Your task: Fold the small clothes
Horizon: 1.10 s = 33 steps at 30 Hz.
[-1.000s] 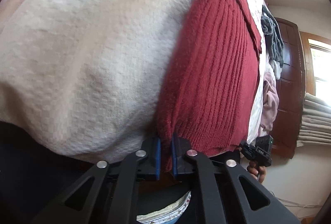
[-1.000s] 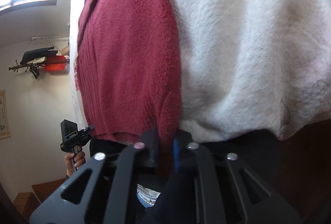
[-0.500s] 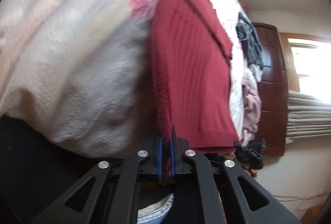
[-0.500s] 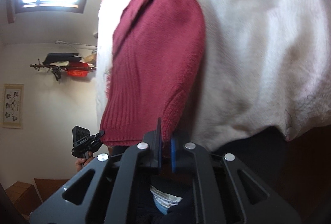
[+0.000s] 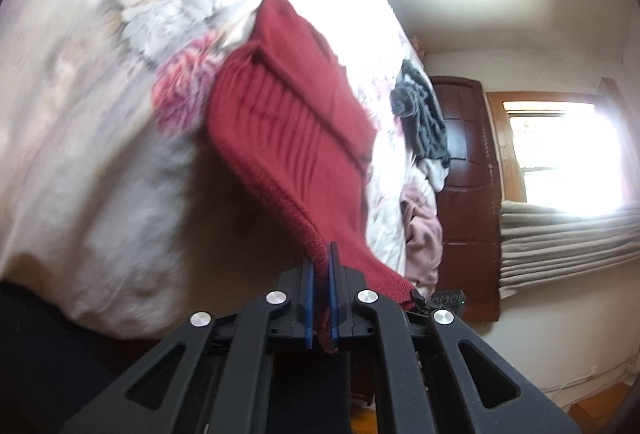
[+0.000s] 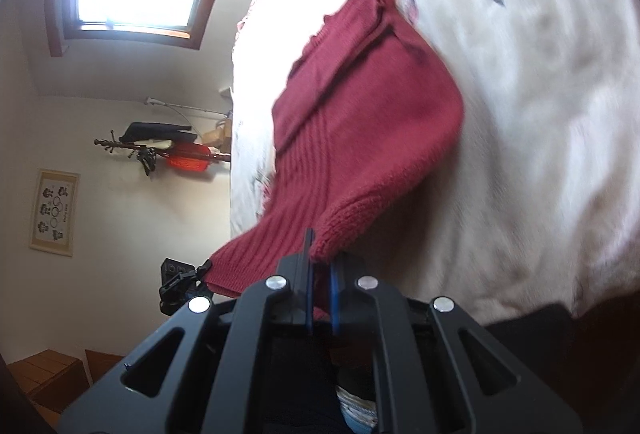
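Dark red ribbed knit sweater (image 5: pixel 296 121) spans centre frame, lying on the cream floral bedspread (image 5: pixel 80 153), its 2 near hem corners lifted, clenched by left gripper (image 5: pixel 321 298) and right gripper (image 6: pixel 321 286).

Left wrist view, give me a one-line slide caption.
Left gripper clamps the hem of a red sweater, lifting it off the floral bedspread.

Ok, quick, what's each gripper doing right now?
Left gripper: shut on the red sweater hem.
Right gripper: shut on the same hem's other corner.
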Motion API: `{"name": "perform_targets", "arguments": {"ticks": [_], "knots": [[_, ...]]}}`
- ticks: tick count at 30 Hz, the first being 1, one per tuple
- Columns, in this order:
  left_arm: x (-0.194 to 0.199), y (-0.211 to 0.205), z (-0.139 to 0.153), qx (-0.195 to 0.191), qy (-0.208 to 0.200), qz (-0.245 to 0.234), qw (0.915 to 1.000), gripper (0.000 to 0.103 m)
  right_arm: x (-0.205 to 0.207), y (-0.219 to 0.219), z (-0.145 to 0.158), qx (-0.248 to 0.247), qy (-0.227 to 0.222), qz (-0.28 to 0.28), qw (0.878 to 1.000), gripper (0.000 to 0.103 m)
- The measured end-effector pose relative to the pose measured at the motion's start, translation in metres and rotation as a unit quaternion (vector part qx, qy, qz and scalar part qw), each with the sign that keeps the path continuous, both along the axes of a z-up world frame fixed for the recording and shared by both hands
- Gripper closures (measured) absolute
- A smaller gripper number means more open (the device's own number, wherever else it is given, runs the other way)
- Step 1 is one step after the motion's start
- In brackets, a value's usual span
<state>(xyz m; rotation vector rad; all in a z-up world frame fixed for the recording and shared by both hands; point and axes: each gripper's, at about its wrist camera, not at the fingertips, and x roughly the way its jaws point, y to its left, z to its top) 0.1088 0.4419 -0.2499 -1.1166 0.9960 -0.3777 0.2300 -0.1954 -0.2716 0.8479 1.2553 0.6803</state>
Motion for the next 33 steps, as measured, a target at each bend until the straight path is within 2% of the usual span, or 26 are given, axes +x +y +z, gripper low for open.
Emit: {"name": "perform_targets", "arguments": {"ticks": [7, 14, 21, 31, 32, 33], "knots": [[0.046, 0.01, 0.002, -0.019, 0.004, 0.018, 0.9996, 0.098, 0.046, 0.011, 0.019, 0.0, -0.01, -0.006, 1.0, 0.099], [0.099, 0.028, -0.008, -0.023, 0.02, 0.044, 0.9986, 0.098, 0.105, 0.021, 0.012, -0.018, 0.001, -0.019, 1.0, 0.099], [0.161, 0.046, -0.042, -0.027, 0.054, 0.062, 0.9963, 0.098, 0.167, 0.023, -0.019, -0.034, 0.035, -0.035, 0.998, 0.099], [0.243, 0.056, -0.093, -0.004, 0.092, 0.055, 0.9942, 0.098, 0.245, 0.039, -0.083, -0.07, 0.079, -0.041, 0.994, 0.098], [0.249, 0.058, -0.098, -0.005, 0.094, 0.055, 0.994, 0.097, 0.252, 0.04, -0.089, -0.074, 0.082, -0.041, 0.993, 0.097], [0.254, 0.058, -0.103, -0.01, 0.096, 0.054, 0.9939, 0.096, 0.256, 0.04, -0.093, -0.079, 0.084, -0.043, 0.992, 0.091]]}}
